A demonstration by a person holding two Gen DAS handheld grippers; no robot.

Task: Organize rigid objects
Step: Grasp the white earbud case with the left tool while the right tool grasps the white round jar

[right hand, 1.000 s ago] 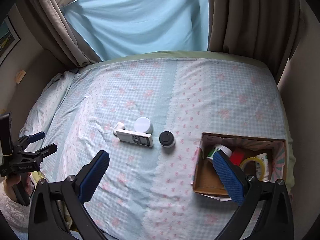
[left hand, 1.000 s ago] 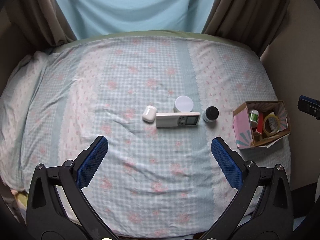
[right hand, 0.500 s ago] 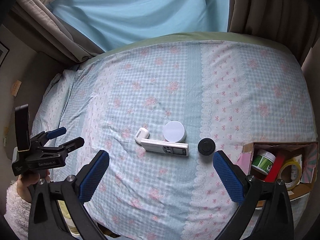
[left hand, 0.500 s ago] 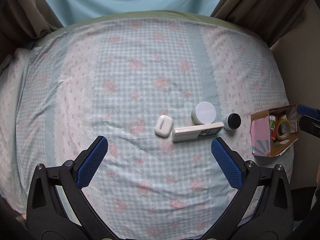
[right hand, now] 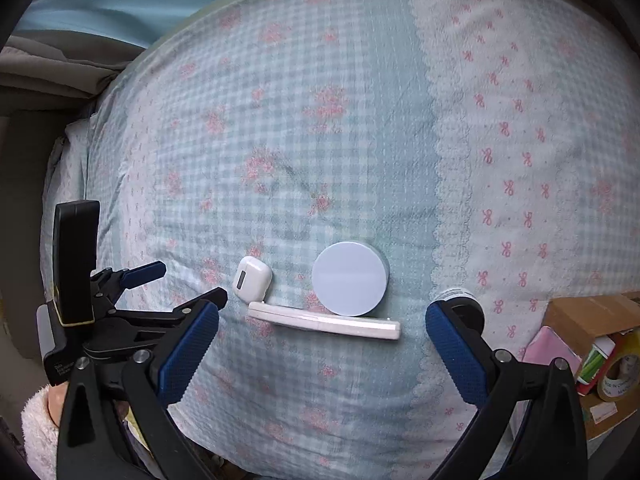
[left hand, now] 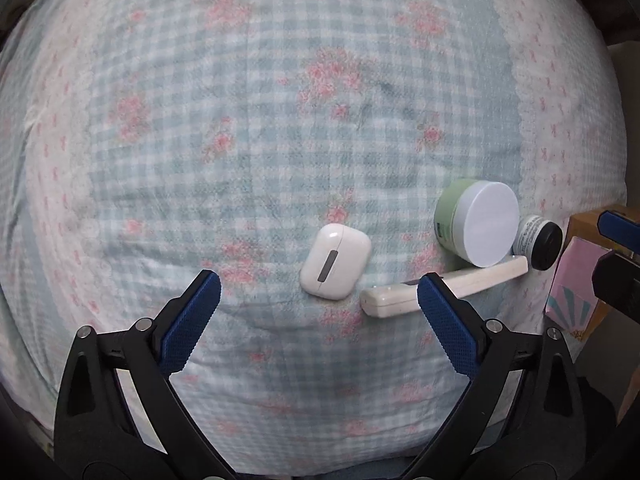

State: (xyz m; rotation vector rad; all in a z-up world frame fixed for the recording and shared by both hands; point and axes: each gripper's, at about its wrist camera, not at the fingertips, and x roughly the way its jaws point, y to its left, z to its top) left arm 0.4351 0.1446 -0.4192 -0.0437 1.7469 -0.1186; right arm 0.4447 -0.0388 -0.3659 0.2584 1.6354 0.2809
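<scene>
A white earbud case (left hand: 335, 261) lies on the bed, just ahead of my open, empty left gripper (left hand: 318, 316). Right of it lie a white remote (left hand: 444, 289), a green jar with a white lid (left hand: 478, 222) and a small black-lidded jar (left hand: 538, 236). In the right wrist view the remote (right hand: 324, 322) lies between the fingers of my open, empty right gripper (right hand: 322, 346), with the white-lidded jar (right hand: 350, 283) and the case (right hand: 251, 280) just beyond it. The small jar (right hand: 460, 300) sits behind the right finger.
A cardboard box (right hand: 588, 344) at the bed's right edge holds a tape roll (right hand: 618, 368) and other small items. The left gripper (right hand: 152, 284) shows at the left of the right wrist view. The checked bedspread (left hand: 240, 120) stretches beyond the objects.
Both grippers have dropped closer to the bed and the row of objects. The left one now faces the earbud case and the right one the remote. Both stayed open.
</scene>
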